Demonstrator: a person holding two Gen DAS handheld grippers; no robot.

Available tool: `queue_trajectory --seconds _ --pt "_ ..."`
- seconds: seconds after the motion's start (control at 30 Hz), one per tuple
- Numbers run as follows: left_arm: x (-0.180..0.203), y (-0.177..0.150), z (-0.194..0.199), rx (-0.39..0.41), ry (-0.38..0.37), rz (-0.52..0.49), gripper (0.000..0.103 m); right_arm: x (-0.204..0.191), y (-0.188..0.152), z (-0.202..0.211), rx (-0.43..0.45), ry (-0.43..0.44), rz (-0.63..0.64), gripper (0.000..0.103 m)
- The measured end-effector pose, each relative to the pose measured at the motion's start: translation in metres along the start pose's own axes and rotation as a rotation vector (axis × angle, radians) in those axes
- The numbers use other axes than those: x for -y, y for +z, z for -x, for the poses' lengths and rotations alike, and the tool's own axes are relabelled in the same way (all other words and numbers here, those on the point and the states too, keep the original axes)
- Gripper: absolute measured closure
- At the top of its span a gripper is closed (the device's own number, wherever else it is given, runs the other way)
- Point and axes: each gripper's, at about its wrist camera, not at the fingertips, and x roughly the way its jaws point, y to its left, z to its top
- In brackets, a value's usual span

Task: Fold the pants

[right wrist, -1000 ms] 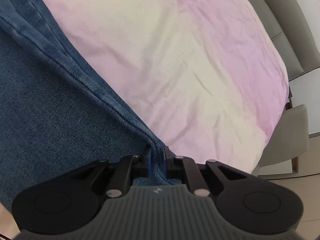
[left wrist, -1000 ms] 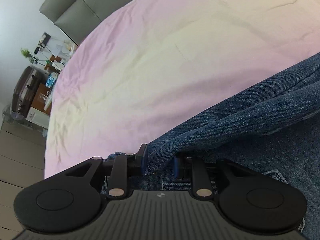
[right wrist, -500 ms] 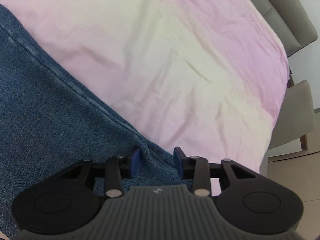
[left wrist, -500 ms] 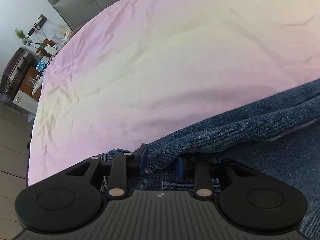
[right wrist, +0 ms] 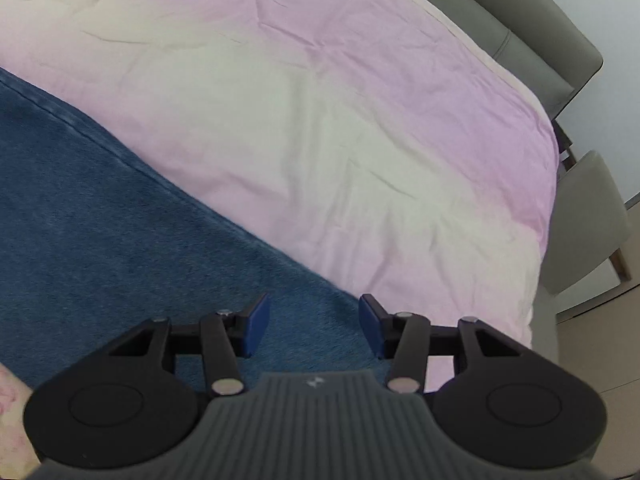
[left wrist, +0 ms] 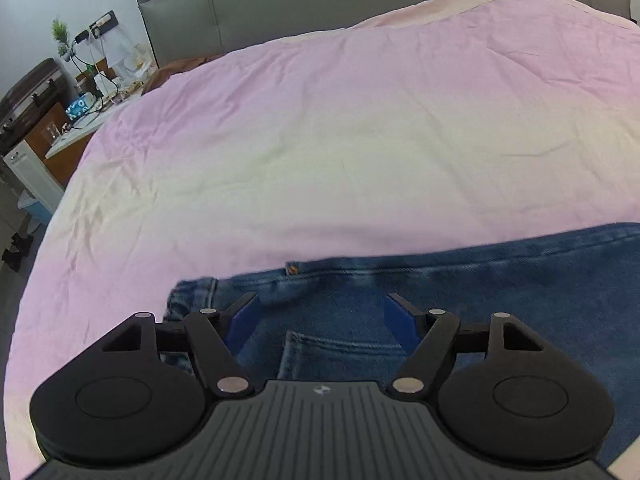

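Blue denim pants [left wrist: 460, 280] lie flat on a pink bed sheet [left wrist: 340, 140]. In the left wrist view the waistband end with a back pocket [left wrist: 340, 354] lies under my left gripper [left wrist: 322, 316], which is open and empty just above the denim. In the right wrist view a pant leg [right wrist: 120, 220] runs from the left edge to under my right gripper [right wrist: 314, 324], which is open and empty over the cloth near the leg's edge.
The pink sheet [right wrist: 340, 120] covers a wide bed with a grey headboard [left wrist: 320, 4]. A cluttered bedside table [left wrist: 84, 112] stands at the far left. A grey chair [right wrist: 588, 220] stands beside the bed's right edge.
Both grippers have opened wide and let go of the denim folds they held. The pants now lie flat, and both grippers have lifted and pulled back a little.
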Motion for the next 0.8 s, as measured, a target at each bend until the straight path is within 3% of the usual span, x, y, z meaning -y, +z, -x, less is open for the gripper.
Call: queue_trajectory --seconds 0.17,0.27,0.4,0.6,0.8 --pt "-0.023 -0.042 0.025 0.039 0.0 0.098 0.022 -0.015 -0.044 0.022 -0.004 0.05 -0.105 0.055" --pt "-0.054 -0.066 0.036 0.035 -0.007 0.229 0.022 -0.009 -0.076 0.034 0.002 0.088 -0.266 0.055" --pt "-0.1 -0.104 0.036 -0.001 -0.05 0.488 0.022 0.002 -0.121 0.044 0.016 0.091 -0.439 0.055" --pt "-0.126 -0.151 0.009 -0.008 -0.167 0.808 0.021 0.032 -0.181 0.046 0.027 0.134 -0.779 0.055" --pt "-0.115 -0.169 -0.029 -0.033 -0.232 0.974 0.021 0.062 -0.218 0.041 0.072 0.141 -1.064 0.055"
